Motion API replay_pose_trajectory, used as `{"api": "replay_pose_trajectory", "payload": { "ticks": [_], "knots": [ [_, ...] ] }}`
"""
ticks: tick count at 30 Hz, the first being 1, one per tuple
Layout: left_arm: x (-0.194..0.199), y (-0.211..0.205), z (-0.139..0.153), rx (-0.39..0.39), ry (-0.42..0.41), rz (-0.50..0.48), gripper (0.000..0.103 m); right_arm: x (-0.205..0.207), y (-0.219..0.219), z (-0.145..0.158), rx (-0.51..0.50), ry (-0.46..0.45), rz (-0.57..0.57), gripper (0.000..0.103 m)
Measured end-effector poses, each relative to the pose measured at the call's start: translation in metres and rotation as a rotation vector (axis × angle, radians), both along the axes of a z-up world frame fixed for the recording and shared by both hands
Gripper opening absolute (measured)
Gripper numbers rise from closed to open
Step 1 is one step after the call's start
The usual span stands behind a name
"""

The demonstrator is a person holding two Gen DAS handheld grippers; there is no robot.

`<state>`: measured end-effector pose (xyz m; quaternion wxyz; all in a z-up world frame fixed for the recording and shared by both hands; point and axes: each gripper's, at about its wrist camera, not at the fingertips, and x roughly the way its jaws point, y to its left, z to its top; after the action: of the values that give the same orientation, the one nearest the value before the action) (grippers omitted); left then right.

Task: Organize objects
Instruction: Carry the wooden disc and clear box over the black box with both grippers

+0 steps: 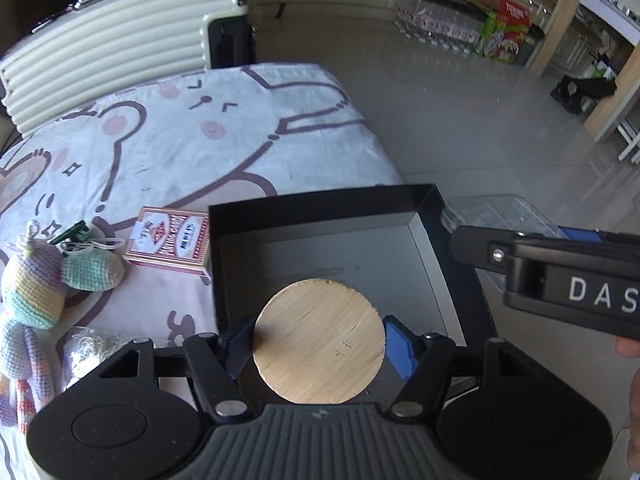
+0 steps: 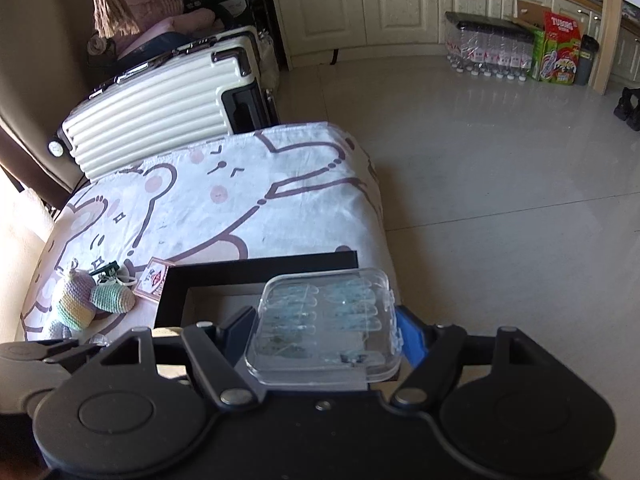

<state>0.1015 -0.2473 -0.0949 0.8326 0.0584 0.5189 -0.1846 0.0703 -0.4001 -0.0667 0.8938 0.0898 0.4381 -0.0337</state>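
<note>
My left gripper point(image 1: 318, 342) is shut on a round wooden disc point(image 1: 319, 340) and holds it over the open black box point(image 1: 428, 204) at the table's right side. My right gripper point(image 2: 326, 334) is shut on a clear plastic case point(image 2: 324, 324) of small blue items, held above the same black box point(image 2: 260, 266). The right gripper's body also shows in the left wrist view point(image 1: 560, 280), right of the box. A red card deck point(image 1: 168, 242), a crocheted pastel toy point(image 1: 36, 292) and a green clip point(image 1: 74, 232) lie left of the box.
The table wears a white cartoon-print cloth point(image 1: 200, 140). A cream suitcase point(image 1: 112, 40) stands behind it. A crinkled clear wrapper point(image 1: 86, 350) lies near the left gripper. Tiled floor point(image 2: 500, 180) drops off to the right, with bottles and cartons by the cabinets point(image 2: 500, 52).
</note>
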Motion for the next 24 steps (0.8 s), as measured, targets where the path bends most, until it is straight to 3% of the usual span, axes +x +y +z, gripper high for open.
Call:
{"api": "replay_pose_trajectory", "payload": {
  "ticks": [20,24],
  "knots": [
    [0.017,-0.005,-0.04,0.074,0.087,-0.106,0.069,0.038,0.004,-0.041,0.062,0.116,0.0,0.075],
    [0.017,-0.004,-0.04,0.065,0.09,-0.118,0.074,0.041,0.006,-0.045,0.062,0.129,0.001,0.075]
  ]
}}
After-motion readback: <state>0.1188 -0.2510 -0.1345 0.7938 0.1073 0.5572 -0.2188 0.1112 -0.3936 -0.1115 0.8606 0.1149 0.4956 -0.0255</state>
